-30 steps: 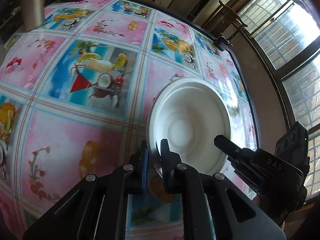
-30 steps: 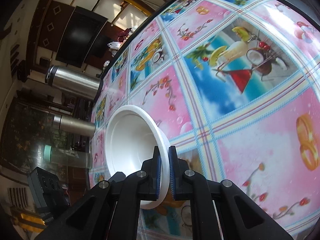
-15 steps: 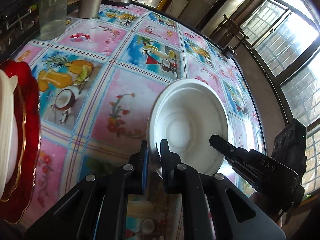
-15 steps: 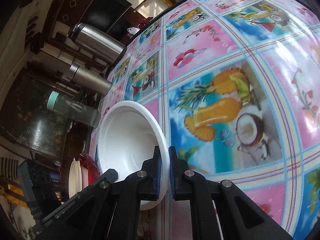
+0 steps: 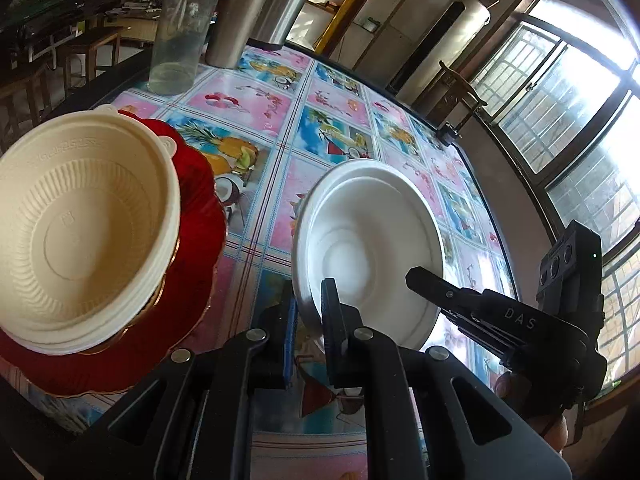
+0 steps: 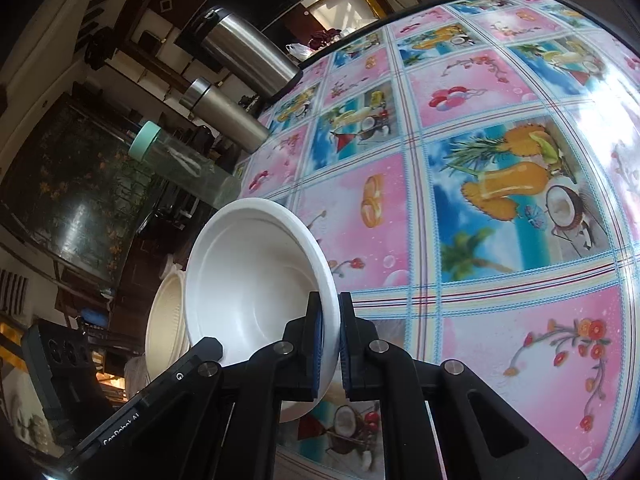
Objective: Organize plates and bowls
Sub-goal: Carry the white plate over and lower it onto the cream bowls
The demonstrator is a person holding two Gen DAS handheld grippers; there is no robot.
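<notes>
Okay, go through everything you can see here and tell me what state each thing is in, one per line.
White bowl: held off the table, tilted, rim pinched on two sides.
Left gripper: shut on the white bowl's rim.
Right gripper: shut on the white bowl's rim.
Cream bowl: empty, sitting on the red plate.
Red plate: on the table under the cream bowl.
Clear jar: lid on.

The left gripper and the right gripper are each clamped on opposite edges of one white bowl, fingers nearly closed (a fingertip shows beneath the right handle).
</notes>
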